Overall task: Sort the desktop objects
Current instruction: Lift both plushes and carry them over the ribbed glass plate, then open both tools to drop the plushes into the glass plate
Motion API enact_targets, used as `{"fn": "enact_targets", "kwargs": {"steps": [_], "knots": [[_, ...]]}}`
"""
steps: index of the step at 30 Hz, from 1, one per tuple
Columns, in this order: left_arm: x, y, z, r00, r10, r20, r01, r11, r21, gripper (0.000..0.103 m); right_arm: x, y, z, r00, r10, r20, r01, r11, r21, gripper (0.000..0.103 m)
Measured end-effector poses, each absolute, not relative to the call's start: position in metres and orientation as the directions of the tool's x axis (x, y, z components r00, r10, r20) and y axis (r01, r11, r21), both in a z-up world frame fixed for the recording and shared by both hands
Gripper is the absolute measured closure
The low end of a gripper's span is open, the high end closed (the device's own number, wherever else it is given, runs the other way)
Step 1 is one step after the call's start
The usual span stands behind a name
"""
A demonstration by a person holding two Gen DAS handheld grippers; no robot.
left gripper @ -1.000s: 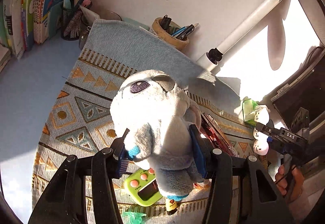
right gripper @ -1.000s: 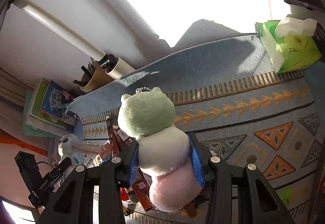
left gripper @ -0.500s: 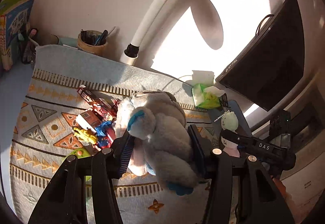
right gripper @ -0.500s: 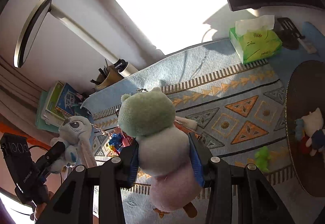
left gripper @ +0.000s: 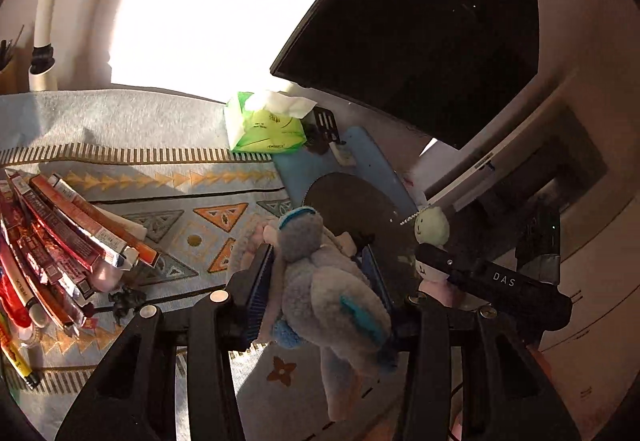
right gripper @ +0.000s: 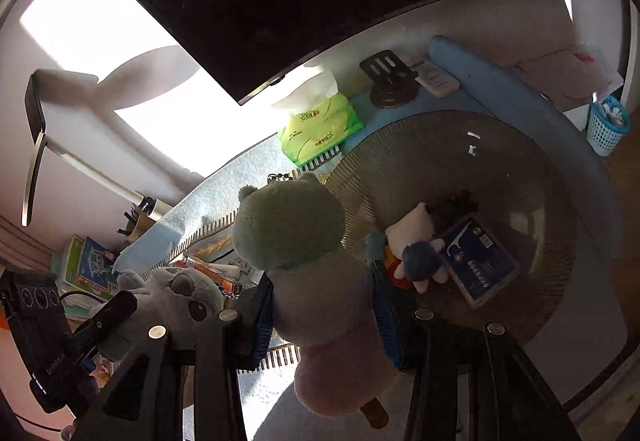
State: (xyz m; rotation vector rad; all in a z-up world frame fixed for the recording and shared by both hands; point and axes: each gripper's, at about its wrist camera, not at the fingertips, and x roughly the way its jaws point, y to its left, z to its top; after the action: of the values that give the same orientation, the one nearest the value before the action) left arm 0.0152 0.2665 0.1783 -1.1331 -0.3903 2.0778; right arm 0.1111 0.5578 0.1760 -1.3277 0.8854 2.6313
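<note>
My left gripper (left gripper: 318,273) is shut on a grey plush with blue ears (left gripper: 320,281), held above the patterned mat by the edge of a dark round tray (left gripper: 352,197). My right gripper (right gripper: 320,283) is shut on a green-headed plush with a white and pink body (right gripper: 312,273), held over the left rim of the tray (right gripper: 540,201). In the tray lie a small white and blue plush (right gripper: 416,253) and a dark blue packet (right gripper: 480,265). The grey plush also shows at the left of the right wrist view (right gripper: 176,289), and the green plush at the right of the left wrist view (left gripper: 432,227).
A green tissue pack (left gripper: 264,127) stands at the mat's far edge under a black monitor (left gripper: 420,25). A pile of red snack packets (left gripper: 52,241) lies on the mat's left. A lamp post (left gripper: 42,41), books (right gripper: 88,265) and a blue basket (right gripper: 608,125) stand around.
Both grippers have swung right, from the mat's left part toward the dark round tray, each still holding its plush. The tray and monitor now fill more of both views.
</note>
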Motion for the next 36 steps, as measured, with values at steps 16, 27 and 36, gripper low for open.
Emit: {"fn": "enact_targets", "kwargs": {"steps": [16,27,36], "knots": [[-0.021,0.431,0.168,-0.259,0.752,-0.607,-0.58,-0.623,-0.524,0.06,0.101,0.64,0.148,-0.612,-0.166,-0.773,-0.376,-0.798,0.47,0.054],[-0.044,0.405,0.143,-0.134,0.812,-0.567,-0.375,-0.571,-0.73,0.024,0.113,0.647,0.126,-0.592,-0.331,-0.735,-0.374,-0.695,0.614,0.0],[-0.008,0.334,0.144,-0.178,0.786,-0.592,-0.289,-0.617,-0.732,0.023,0.089,0.59,0.149,-0.557,-0.374,-0.741,-0.244,-0.78,0.577,0.0]]}}
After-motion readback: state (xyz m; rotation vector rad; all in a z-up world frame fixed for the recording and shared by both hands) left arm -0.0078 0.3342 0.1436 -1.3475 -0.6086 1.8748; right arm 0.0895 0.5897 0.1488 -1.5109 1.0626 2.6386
